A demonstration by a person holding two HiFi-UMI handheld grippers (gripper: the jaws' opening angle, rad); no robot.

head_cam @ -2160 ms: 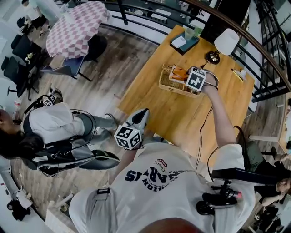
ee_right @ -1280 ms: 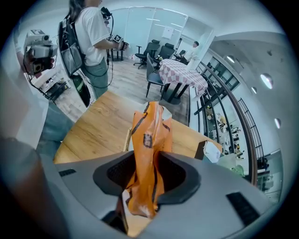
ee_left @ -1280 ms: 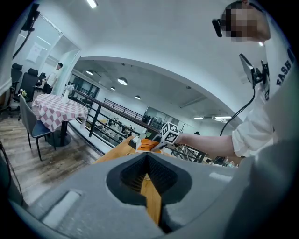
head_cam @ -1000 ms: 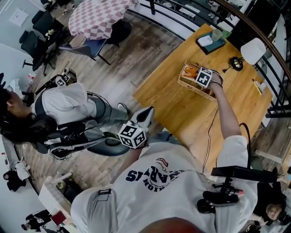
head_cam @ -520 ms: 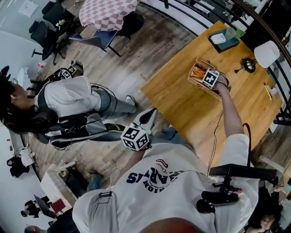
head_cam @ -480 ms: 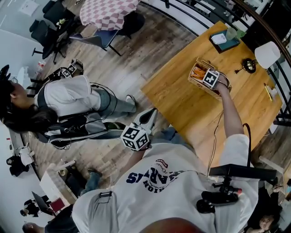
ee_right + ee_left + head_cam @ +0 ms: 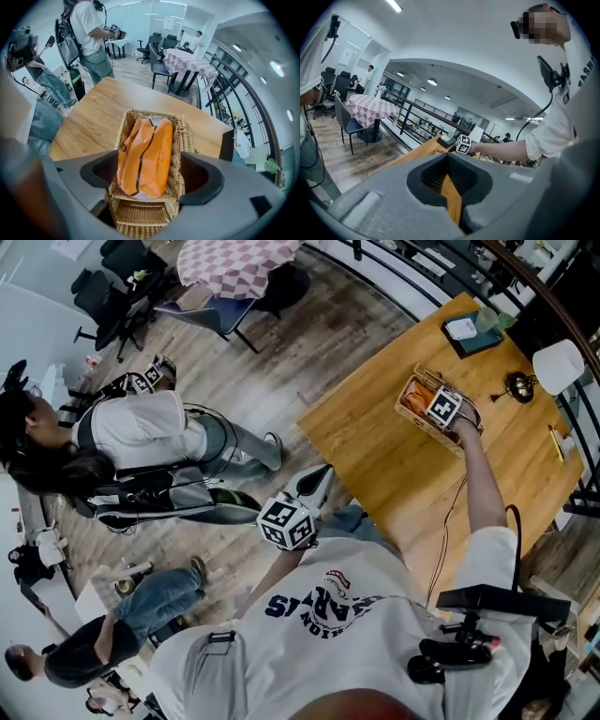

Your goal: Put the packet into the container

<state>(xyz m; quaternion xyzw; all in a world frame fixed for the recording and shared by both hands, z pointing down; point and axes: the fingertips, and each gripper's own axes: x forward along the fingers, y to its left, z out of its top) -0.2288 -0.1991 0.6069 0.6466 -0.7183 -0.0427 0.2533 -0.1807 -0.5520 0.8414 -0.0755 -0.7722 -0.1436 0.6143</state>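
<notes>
1. packet: orange with a dark line down its length. It lies lengthwise inside the container and fills most of it. A white edge shows at its far end.
2. container: oblong wicker basket, upright on the wooden surface, with bare wood all round it.
3. right tongs: pointing steeply down over the container, jaws spread wide, one on each long side of it. The jaws have just been opening. The packet and container sit between them and the pads are off the packet, so there is no grip. Can't tell if the pads brush the wicker.
4. left tongs: well apart from the container, held out past the surface's edge on the wearer's side and roughly level. The jaws are drawn together to a thin slit with nothing in them.
5. Beyond the container on the same surface: a white lampshade and a dark tray near the corner.
6. Well away from the container, on the floor: a person in a white top, and past them a table with a checked cloth.
</notes>
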